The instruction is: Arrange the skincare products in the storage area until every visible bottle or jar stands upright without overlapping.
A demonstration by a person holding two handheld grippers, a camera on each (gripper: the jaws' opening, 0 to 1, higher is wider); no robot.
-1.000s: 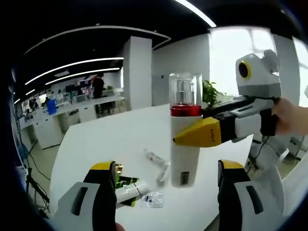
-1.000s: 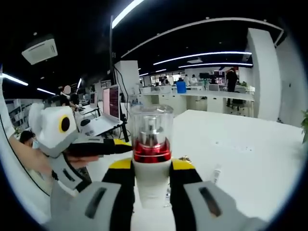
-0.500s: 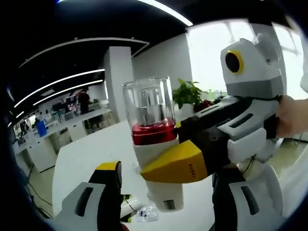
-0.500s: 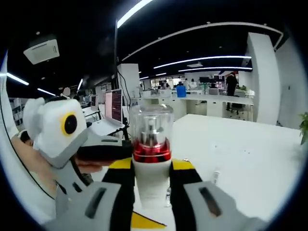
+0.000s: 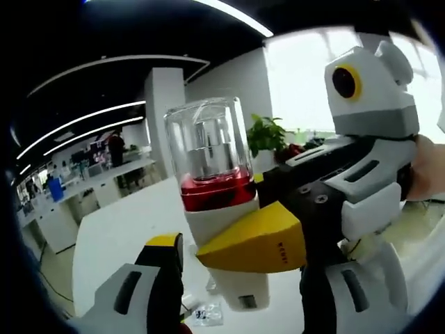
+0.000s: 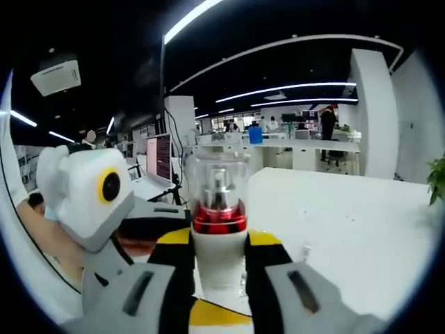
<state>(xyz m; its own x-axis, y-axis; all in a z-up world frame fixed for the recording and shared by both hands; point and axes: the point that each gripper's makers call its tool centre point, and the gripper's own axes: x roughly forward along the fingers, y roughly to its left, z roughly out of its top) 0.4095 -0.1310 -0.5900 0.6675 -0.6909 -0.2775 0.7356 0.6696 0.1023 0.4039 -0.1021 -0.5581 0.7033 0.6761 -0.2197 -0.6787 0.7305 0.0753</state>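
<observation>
Between the right tongs [image 6: 218, 259], gripped, stands the pump bottle [image 6: 219, 229].

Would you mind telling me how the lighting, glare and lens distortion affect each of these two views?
Left gripper view: the window behind the right gripper is blown out to white, and the pump bottle bulges and leans from fisheye distortion. Right gripper view: dim ceiling, ceiling light strips bent into arcs, the bottle sharp between the jaws, the white table evenly lit, the left gripper stretched at the left edge.
</observation>
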